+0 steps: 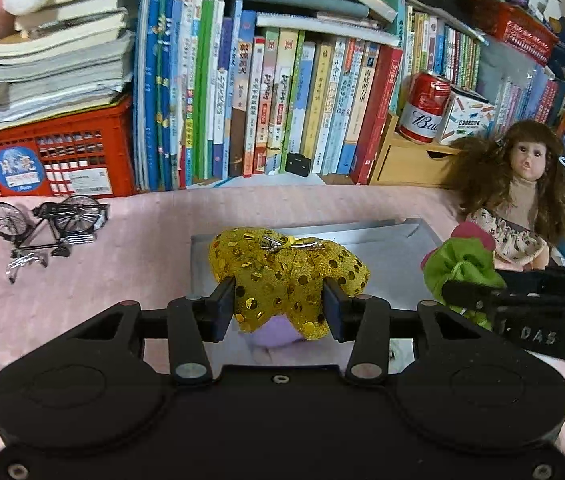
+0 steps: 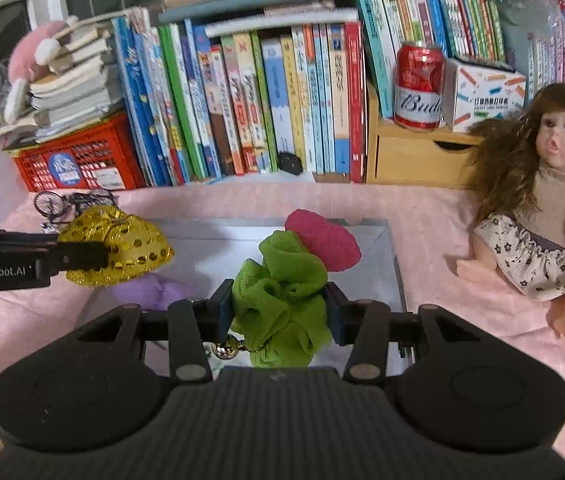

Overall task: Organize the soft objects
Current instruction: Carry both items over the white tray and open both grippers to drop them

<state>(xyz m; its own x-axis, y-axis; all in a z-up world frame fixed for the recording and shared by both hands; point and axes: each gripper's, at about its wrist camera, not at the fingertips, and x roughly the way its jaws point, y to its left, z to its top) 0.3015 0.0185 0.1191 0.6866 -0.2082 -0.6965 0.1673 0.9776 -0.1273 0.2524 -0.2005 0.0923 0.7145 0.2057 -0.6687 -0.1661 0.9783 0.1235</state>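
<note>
My left gripper point(image 1: 279, 306) is shut on a gold sequinned soft toy point(image 1: 286, 268) and holds it over a grey tray point(image 1: 386, 248); the toy also shows in the right wrist view point(image 2: 122, 246). A purple soft object point(image 1: 276, 334) lies under it on the tray. My right gripper point(image 2: 278, 306) is shut on a green and pink fabric toy point(image 2: 282, 292), its pink part point(image 2: 322, 244) pointing away, held over the same tray point(image 2: 378, 276). The green toy shows at the right of the left wrist view point(image 1: 458, 268).
A long-haired doll point(image 2: 542, 208) sits on the pink cloth at the right. A small model bicycle point(image 1: 48, 220) lies at the left. A row of books point(image 1: 266, 96), a red crate point(image 1: 46, 160), a red can point(image 2: 418, 84) and a wooden drawer box point(image 2: 414, 152) line the back.
</note>
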